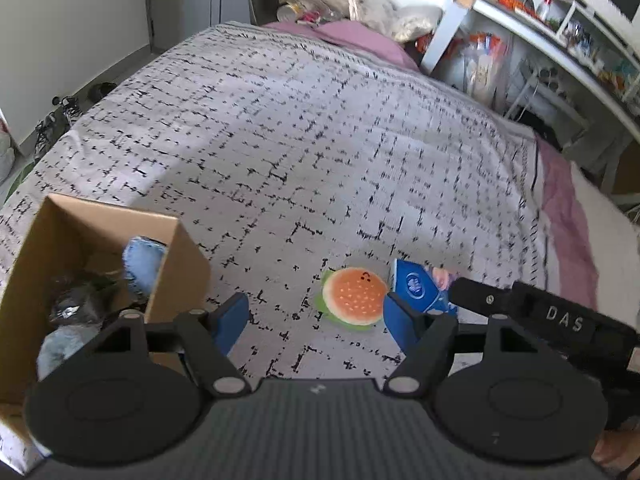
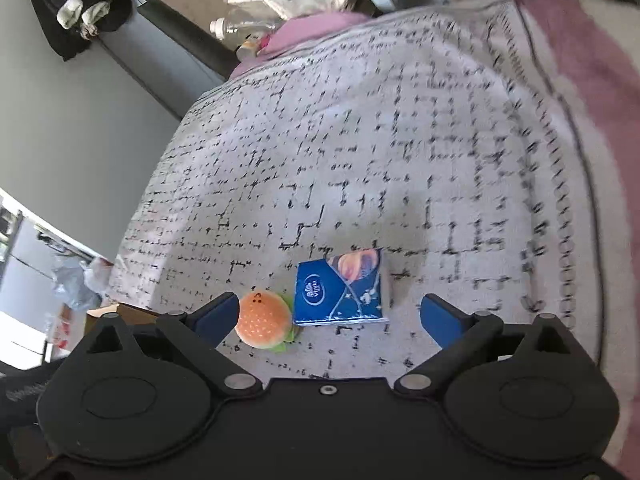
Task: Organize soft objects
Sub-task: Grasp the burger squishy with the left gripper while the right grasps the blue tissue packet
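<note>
A plush hamburger toy (image 1: 355,296) lies on the patterned bedspread (image 1: 300,140), with a blue tissue pack (image 1: 418,286) touching its right side. My left gripper (image 1: 316,320) is open and empty just above the bed, the burger between its fingers nearer the right one. A cardboard box (image 1: 176,256) at the left holds blue and dark soft items (image 1: 140,264). In the right wrist view my right gripper (image 2: 332,320) is open and empty, with the tissue pack (image 2: 340,288) and burger (image 2: 262,320) between its fingers. The right gripper's body shows in the left wrist view (image 1: 560,320).
Pink pillows (image 1: 352,36) and plastic bags lie at the head of the bed. A white shelf unit (image 1: 540,20) with clutter stands to the right. Shoes (image 1: 60,116) sit on the floor at the left. A pink sheet edge (image 2: 580,60) shows at the right.
</note>
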`<state>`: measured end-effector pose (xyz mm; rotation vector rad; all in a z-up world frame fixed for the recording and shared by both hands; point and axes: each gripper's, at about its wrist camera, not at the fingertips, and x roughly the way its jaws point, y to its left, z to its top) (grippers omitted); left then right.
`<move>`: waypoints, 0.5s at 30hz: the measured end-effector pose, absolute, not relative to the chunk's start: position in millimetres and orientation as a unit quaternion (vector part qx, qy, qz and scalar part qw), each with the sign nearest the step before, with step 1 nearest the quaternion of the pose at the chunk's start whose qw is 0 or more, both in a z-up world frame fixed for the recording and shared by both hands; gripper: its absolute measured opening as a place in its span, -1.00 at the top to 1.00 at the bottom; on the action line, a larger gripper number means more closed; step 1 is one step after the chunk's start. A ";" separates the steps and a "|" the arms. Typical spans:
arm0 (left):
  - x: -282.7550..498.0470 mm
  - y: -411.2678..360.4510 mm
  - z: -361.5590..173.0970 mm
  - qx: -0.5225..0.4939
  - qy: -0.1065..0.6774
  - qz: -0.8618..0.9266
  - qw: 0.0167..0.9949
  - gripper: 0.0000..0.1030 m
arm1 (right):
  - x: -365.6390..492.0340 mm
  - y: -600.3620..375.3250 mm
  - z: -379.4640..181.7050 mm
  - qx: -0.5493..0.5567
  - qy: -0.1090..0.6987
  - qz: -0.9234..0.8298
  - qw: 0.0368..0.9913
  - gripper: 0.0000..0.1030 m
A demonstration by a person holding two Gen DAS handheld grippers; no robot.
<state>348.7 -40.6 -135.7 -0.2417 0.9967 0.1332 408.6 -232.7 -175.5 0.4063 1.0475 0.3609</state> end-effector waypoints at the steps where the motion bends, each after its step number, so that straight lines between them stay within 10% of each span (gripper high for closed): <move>1: 351.3 -42.0 -140.8 -0.113 0.477 0.063 0.869 -0.41 | 411.4 -231.6 -177.7 0.197 0.496 0.179 0.827 -0.90; 15: 378.6 -61.5 -201.4 -0.090 0.492 0.050 0.864 -0.41 | 436.8 -233.8 -200.2 0.202 0.509 0.177 0.818 -0.92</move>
